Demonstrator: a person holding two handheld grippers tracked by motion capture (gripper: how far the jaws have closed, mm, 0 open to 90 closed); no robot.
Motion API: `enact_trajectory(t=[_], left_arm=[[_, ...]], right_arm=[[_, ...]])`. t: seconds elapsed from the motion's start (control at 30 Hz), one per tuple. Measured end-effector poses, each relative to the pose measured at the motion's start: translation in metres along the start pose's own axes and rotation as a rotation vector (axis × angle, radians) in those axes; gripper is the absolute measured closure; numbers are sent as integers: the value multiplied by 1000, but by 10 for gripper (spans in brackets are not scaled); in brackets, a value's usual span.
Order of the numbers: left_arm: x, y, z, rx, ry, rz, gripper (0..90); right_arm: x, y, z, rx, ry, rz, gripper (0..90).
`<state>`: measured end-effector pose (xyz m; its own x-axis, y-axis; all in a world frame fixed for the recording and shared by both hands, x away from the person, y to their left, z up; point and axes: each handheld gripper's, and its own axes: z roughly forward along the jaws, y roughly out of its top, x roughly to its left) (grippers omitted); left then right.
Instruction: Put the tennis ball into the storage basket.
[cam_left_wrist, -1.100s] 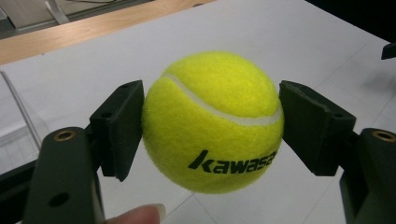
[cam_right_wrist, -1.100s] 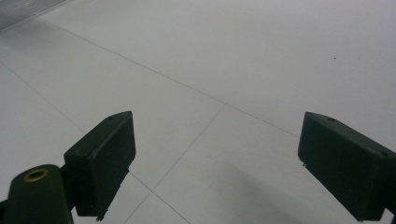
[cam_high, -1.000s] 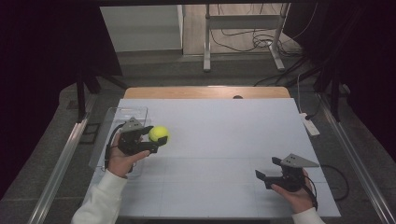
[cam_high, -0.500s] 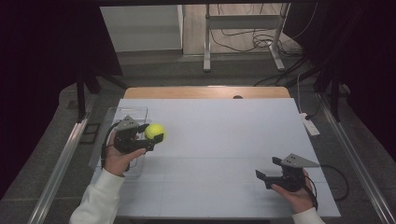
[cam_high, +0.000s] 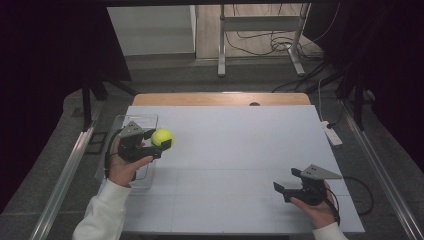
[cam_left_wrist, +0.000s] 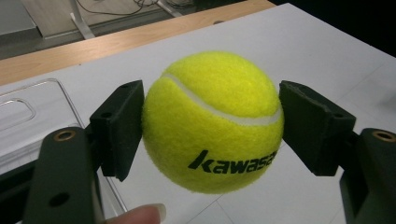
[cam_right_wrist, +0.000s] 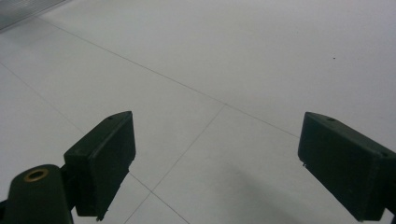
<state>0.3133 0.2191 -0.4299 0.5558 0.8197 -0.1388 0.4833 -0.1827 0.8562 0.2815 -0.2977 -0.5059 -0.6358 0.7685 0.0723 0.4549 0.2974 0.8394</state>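
A yellow tennis ball (cam_high: 162, 137) (cam_left_wrist: 212, 121) with black lettering is held above the white table (cam_high: 240, 150) at its left side. My left gripper (cam_high: 161, 145) (cam_left_wrist: 210, 126) is shut on it, one black pad pressing on each side. Near the table's front right corner my right gripper (cam_high: 285, 189) (cam_right_wrist: 217, 163) rests low in the person's hand, its jaws standing wide apart with nothing between them above the bare table top.
A clear plastic tray (cam_high: 131, 131) (cam_left_wrist: 32, 112) lies at the table's left edge, just behind the left hand. A white power strip (cam_high: 332, 133) sits at the right edge. A metal stand (cam_high: 257, 40) and cables are on the floor beyond the table.
The left hand with the ball has shifted slightly toward the left and back. The right gripper has stayed where it was.
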Motion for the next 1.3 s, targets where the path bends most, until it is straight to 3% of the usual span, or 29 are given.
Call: enact_trajectory(t=[0.53, 1.3], left_arm=[[18, 4, -12, -34, 41, -37, 261], [40, 14, -16, -47, 92, -67, 261]], right_arm=[[-1, 0, 1, 1, 0, 2, 112], [0, 1, 2, 2, 2, 1, 112]])
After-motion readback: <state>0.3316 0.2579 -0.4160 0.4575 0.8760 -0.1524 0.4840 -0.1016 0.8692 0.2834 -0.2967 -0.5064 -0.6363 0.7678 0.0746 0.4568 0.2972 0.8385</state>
